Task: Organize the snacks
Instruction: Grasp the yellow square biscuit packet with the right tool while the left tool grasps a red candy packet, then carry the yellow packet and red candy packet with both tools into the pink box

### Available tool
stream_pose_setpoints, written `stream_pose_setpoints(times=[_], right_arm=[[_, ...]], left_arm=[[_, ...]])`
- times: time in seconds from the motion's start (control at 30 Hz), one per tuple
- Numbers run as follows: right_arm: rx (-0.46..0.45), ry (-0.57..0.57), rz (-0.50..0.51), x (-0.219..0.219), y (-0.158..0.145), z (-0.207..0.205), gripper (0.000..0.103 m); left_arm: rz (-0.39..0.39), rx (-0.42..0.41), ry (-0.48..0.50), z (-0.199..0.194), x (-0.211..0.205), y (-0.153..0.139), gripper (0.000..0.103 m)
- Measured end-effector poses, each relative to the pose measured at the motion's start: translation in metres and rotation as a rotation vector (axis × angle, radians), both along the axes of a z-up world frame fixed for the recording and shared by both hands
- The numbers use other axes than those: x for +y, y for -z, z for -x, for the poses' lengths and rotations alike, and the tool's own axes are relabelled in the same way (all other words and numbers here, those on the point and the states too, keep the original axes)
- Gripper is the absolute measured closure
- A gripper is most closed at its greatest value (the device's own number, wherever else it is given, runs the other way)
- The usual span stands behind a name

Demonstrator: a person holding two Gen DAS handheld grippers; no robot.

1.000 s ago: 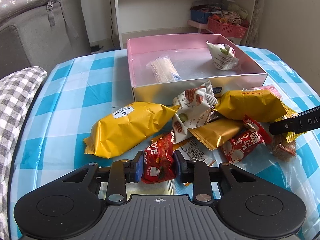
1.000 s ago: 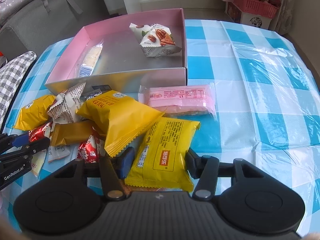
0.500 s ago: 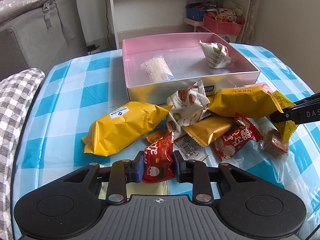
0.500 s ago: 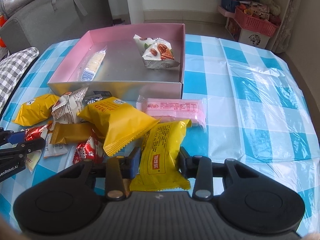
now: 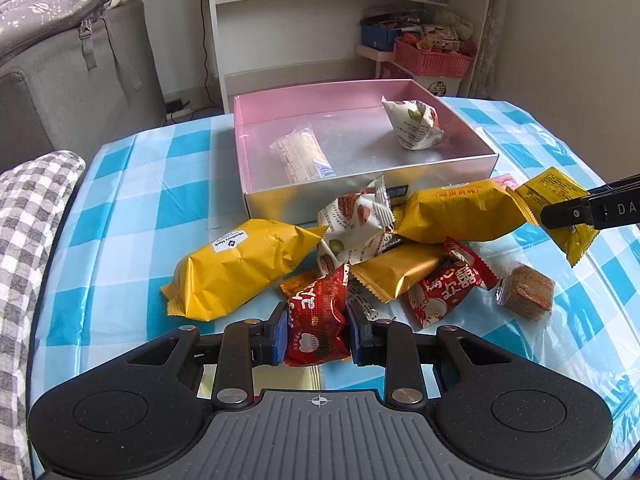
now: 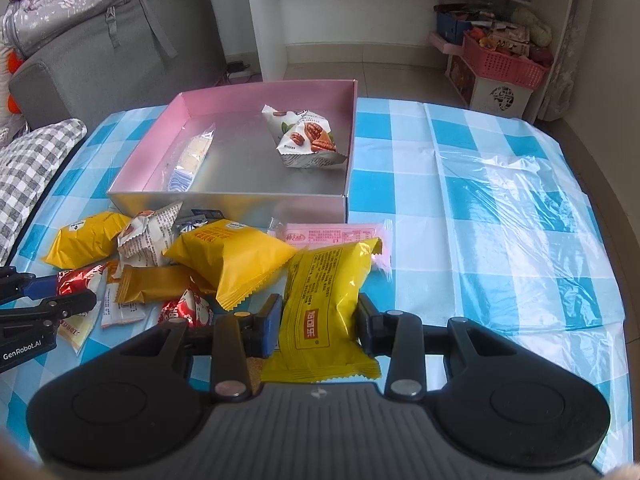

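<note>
**Both grippers clamped on snack packets**

While the left gripper [image 5: 317, 335] pinches a red packet [image 5: 318, 328] at the pile's near edge, the right gripper [image 6: 317, 325] is closed on a yellow packet [image 6: 325, 312]. Beyond them lies the heap of snacks [image 5: 420, 240] on the checked tablecloth [image 6: 480, 200]. Farther back, the pink box [image 6: 256, 98] holds a nut pouch [image 6: 306, 138] and a clear-wrapped bar [image 6: 191, 158].

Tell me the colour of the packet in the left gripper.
Red packet, with white markings; left wrist view shows it best.

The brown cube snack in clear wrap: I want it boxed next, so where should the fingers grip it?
Grip the brown cube snack across its two flat side faces, coming from above. It lies flat and apart from the pile, so its sides are free; the loose clear wrap at its ends would slip.
</note>
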State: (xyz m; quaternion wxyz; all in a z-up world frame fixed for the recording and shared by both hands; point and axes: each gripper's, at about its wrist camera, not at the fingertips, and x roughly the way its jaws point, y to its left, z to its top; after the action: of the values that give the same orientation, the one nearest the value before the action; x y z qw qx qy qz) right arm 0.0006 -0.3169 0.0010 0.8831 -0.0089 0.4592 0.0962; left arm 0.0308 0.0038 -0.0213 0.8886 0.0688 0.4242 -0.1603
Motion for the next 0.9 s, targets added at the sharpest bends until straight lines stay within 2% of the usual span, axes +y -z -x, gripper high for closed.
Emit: stream_pose_setpoints(times=[0.47,0.9], right_arm=[[-0.074,0.002,-0.072,-0.004,-0.027,0.004,0.068],[-0.087,0.017,-0.178,0.009,-0.035,-0.025,0.068]], left_arm=[[0.033,-0.053,-0.001,-0.001,-0.001,-0.023,0.076],[0.073,-0.102,-0.023,-0.021,-0.019,-0.038,0.076]])
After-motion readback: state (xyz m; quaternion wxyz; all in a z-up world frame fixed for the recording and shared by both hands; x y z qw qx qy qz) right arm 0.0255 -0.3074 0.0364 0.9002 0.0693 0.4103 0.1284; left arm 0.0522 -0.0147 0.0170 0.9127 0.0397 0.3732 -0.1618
